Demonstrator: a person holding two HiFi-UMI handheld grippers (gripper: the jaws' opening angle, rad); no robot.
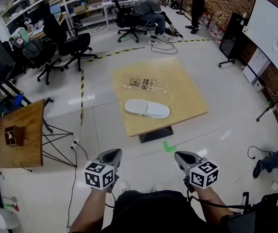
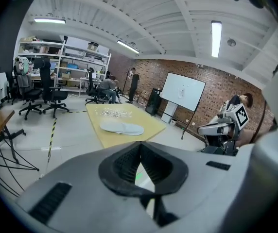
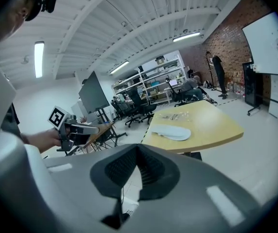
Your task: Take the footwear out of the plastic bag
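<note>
both grippers sit close to the person's body, over the floor and well short of the table (image 1: pixel 185 98). the left gripper (image 1: pixel 111 155) and the right gripper (image 1: pixel 184 159) both point toward the table's near edge. the slippers (image 1: pixel 147 108) lie well ahead of both tools, near the middle of the table and closer to its near edge. nothing touches them. the plastic bag (image 1: pixel 144 84) lies just beyond them, toward the far edge and apart from them.

the slippers are a white pair lying flat. they lie side by side and partly overlap, forming one long pale oval across the table, fully outside the bag. the bag is clear, flattened and crinkled, with dark print on it.

each gripper is held by a bare forearm at the bottom of the head view, with its marker cube nearest the person. both are tilted a little downward and set level with each other, well apart. the left jaws are pressed together on nothing, and so are the right jaws.
</note>
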